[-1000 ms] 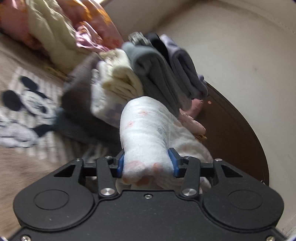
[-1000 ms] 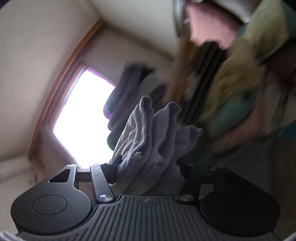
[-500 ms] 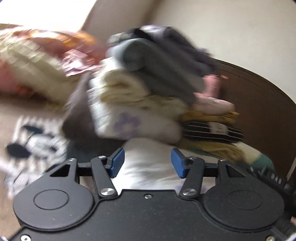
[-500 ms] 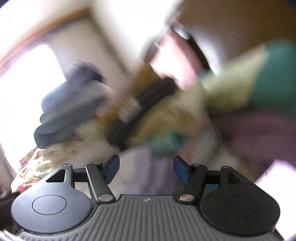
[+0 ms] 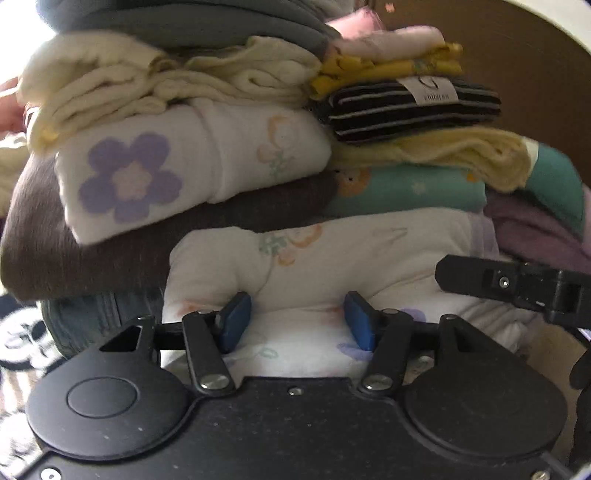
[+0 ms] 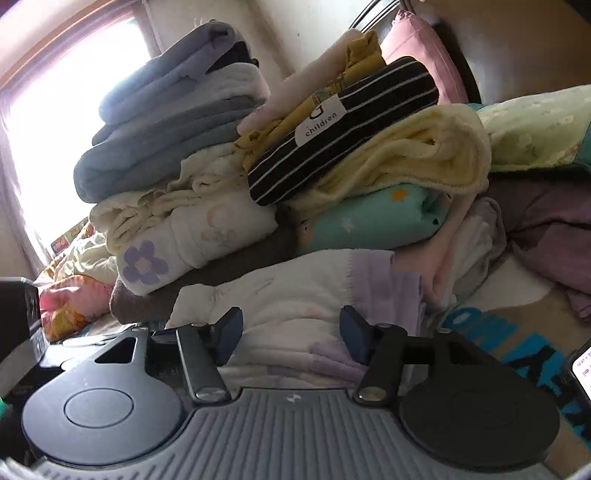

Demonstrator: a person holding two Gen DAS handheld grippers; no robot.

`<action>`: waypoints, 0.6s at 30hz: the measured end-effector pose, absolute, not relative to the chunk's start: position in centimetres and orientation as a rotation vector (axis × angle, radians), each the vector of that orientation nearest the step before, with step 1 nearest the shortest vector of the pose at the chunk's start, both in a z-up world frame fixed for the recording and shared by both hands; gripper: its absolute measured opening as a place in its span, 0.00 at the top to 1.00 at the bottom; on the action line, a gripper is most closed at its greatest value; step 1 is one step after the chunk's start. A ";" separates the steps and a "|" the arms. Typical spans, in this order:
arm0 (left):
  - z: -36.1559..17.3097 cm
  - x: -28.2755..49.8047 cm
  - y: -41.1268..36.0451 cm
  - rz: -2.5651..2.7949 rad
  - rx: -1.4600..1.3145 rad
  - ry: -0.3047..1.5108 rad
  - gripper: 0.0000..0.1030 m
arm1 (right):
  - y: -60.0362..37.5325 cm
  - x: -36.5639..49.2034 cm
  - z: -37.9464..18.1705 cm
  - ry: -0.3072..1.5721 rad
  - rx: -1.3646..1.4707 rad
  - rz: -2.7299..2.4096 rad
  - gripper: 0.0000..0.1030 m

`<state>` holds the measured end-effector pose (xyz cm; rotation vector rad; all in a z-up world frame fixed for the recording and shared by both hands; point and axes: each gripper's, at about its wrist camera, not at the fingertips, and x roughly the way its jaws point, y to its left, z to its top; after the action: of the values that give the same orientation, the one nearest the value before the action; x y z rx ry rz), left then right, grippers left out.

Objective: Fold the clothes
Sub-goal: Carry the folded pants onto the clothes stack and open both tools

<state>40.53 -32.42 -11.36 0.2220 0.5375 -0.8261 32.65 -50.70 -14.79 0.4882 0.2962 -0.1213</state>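
— Left tongs [image 5: 297,319] first: what are they doing?

— Their blue pads [image 5: 232,321] stand apart and are spreading wider. A folded white garment [image 5: 332,258] with pale flower prints lies between and under them, but the pads do not press it.

— And the right tongs [image 6: 291,330]?

— Pads apart too, though these are drawing inward. The same white garment [image 6: 288,295], with its lilac edge, lies between them; I see no pinch on it.

— Where does that garment sit?

— On the bed, at the foot of the folded stacks, touching the brown piece [image 5: 74,236] behind it.

— What's in the stacks?

— In the left view, the brown piece carries a white bundle with a purple flower [image 5: 129,177], then cream cloth [image 5: 147,85], then grey folds [image 5: 184,22] on top. Just beside that, a teal printed piece [image 5: 406,188] bears a pale yellow knit [image 5: 461,151], a black striped garment with a white label [image 5: 406,107], mustard cloth [image 5: 388,70] and a pink piece [image 5: 391,40].

— Anything at the edges?

— The right tongs' black arm [image 5: 517,284] pokes in from the right of the left view. In the right view a bright window [image 6: 55,129] sits behind the grey stack, purple cloth [image 6: 546,229] lies loose to the right, and blue lettering [image 6: 498,332] shows on the bed cover.
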 end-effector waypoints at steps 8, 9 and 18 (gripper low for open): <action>-3.8 34.1 -27.0 -0.588 0.259 0.583 0.27 | -50.3 27.3 -12.7 0.218 0.546 0.018 0.07; -3.0 33.0 -26.2 -0.555 0.269 0.577 0.26 | -50.0 26.7 -12.6 0.229 0.543 0.033 0.07; 3.7 23.9 -19.1 -0.389 0.271 0.504 0.18 | -44.7 21.8 -11.1 0.287 0.632 0.220 0.00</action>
<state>23.91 -19.15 3.65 0.2710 0.5045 -0.3894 21.77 -44.67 -11.13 0.6317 0.2865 0.2199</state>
